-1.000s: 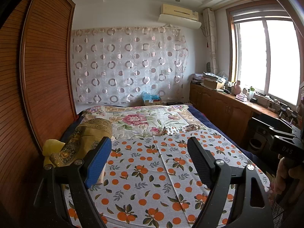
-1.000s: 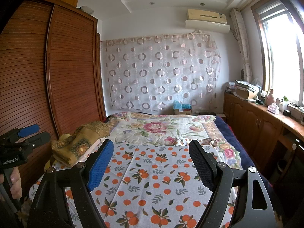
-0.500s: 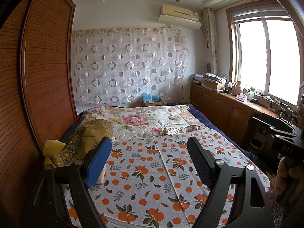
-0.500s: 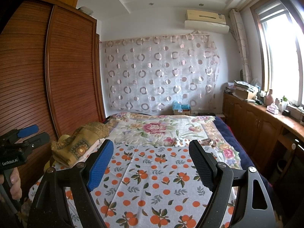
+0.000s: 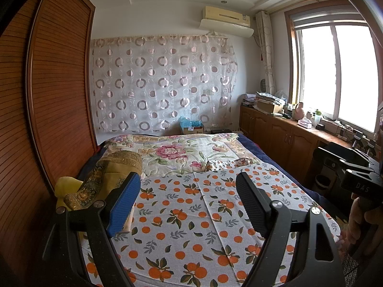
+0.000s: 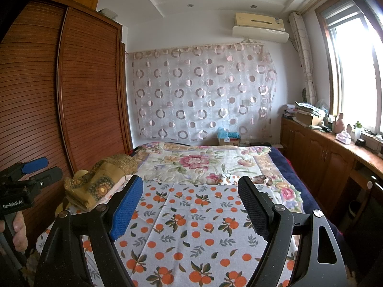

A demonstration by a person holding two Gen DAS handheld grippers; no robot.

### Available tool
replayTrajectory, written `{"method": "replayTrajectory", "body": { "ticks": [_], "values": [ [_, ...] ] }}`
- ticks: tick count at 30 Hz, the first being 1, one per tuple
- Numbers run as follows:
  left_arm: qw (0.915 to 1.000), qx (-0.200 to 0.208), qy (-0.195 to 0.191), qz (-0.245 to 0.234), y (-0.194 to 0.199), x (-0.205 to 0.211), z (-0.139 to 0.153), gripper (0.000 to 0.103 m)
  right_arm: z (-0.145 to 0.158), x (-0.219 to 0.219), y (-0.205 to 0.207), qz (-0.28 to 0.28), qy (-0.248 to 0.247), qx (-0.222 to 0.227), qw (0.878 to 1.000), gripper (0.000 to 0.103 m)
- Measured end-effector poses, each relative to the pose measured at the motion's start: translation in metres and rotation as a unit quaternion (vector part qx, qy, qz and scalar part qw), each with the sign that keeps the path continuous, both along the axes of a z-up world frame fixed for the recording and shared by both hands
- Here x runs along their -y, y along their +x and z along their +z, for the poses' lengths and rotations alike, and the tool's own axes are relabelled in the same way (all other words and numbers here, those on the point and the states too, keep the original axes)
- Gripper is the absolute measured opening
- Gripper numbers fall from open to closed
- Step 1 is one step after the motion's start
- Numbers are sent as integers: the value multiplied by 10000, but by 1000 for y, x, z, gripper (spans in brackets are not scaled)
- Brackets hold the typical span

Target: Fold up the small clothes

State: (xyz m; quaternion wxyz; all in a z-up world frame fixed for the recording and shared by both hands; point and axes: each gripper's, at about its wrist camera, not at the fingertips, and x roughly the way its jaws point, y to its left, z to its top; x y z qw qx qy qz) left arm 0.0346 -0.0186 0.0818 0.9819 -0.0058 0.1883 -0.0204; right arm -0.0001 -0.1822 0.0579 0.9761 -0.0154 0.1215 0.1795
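A white cloth printed with oranges lies spread flat over the near half of the bed. At its far edge a small crumpled patterned garment rests on the floral quilt. My left gripper hovers open above the orange-print cloth, nothing between its blue and black fingers. My right gripper hangs open over the same cloth, also with nothing in it. Neither touches fabric.
A folded gold and brown blanket sits at the bed's left edge beside the wooden wardrobe. Low cabinets with clutter run under the window on the right. A hand holds the left gripper's handle.
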Motion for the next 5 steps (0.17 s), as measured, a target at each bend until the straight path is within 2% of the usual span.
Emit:
{"method": "replayTrajectory", "body": {
  "ticks": [5],
  "values": [
    [10000,1,2,0,0,0,0,82,1,1,1,-1,-7,1,10000,83]
  ]
}}
